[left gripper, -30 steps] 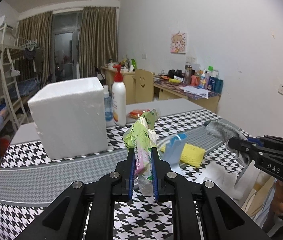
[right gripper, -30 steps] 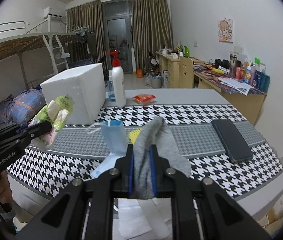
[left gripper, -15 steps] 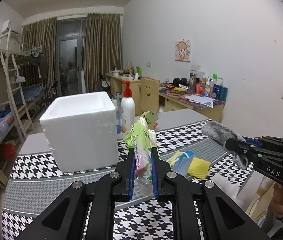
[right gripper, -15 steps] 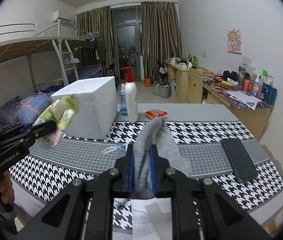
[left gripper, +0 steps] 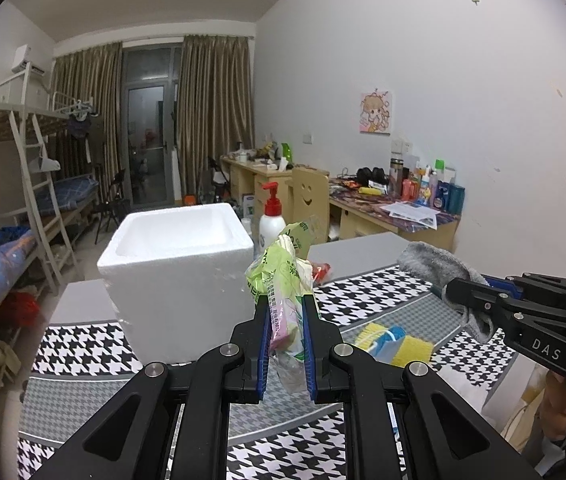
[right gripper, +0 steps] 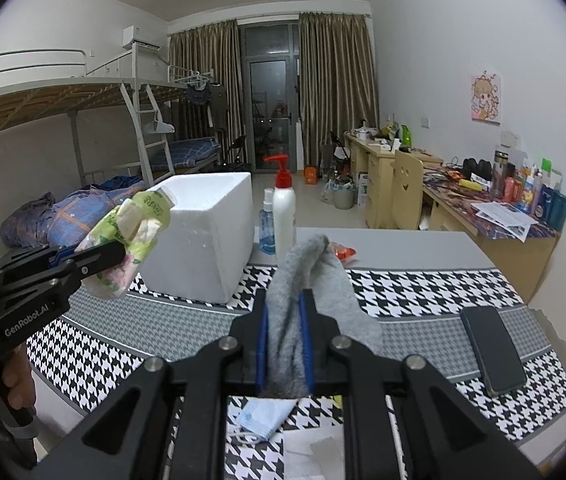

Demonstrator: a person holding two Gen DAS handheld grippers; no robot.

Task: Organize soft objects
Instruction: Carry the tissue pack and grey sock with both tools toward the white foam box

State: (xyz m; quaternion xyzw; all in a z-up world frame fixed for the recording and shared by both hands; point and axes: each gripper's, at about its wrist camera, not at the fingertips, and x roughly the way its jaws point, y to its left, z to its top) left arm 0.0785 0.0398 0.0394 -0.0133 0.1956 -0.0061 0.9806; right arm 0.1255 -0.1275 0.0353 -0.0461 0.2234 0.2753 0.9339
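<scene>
Both tools raised above table (left gripper: pixel 83 352), left tool (left gripper: pixel 286 344) clamping one tissue pack (left gripper: pixel 283 280), right tool (right gripper: pixel 284 344) clamping one grey sock (right gripper: pixel 307 272)

Both cameras sit just behind their own fingers, close above the bench (left gripper: pixel 83 352), facing slightly downward across it toward the far curtained window. The left wrist view looks from the bench's left near edge, the right wrist view from further right. Both views share the white foam box (left gripper: pixel 179 280) (right gripper: pixel 207 236), the pump bottle (left gripper: pixel 271 220) (right gripper: pixel 284 208) and the far desks. Each view catches the opposite tool at its side margin.
</scene>
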